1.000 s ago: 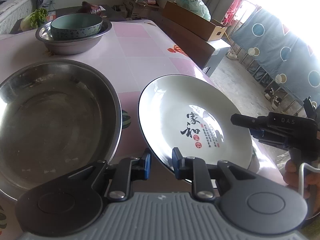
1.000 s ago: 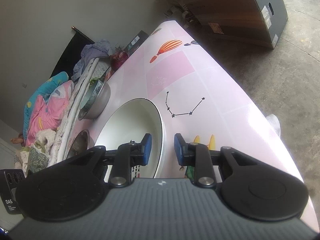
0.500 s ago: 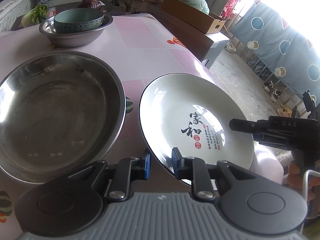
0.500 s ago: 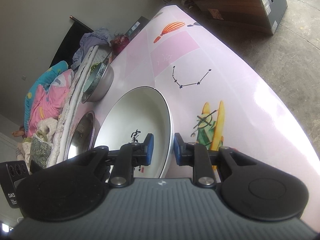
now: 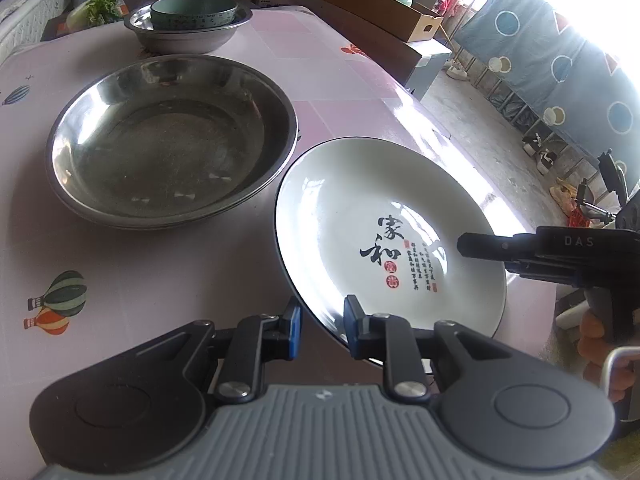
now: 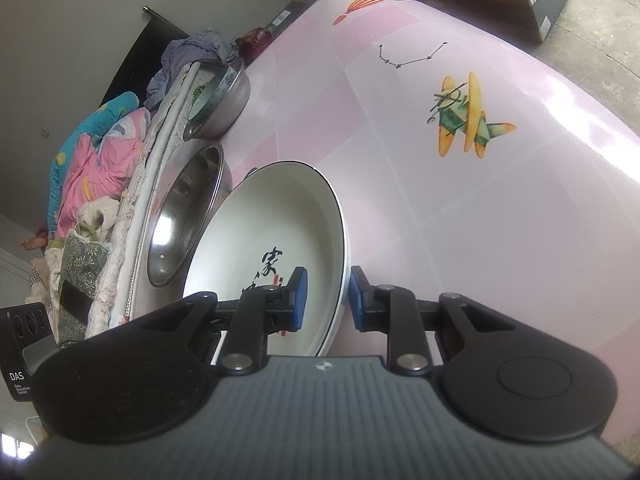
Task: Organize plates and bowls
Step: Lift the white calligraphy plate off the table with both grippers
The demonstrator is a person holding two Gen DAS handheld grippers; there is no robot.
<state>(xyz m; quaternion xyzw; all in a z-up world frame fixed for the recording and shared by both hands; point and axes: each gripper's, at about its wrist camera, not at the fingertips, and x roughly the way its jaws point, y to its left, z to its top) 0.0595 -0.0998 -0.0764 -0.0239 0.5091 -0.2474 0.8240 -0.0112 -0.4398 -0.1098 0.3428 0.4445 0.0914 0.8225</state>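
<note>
The white plate, gripped at opposite rims by the left gripper and right gripper, has travelled across the pink table away from the big steel basin. In the left view the basin has slid up and left, and 2 printed balloons now show

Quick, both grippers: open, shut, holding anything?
Left gripper: shut on the white plate, at its near rim.
Right gripper: shut on the same plate's opposite rim.
</note>
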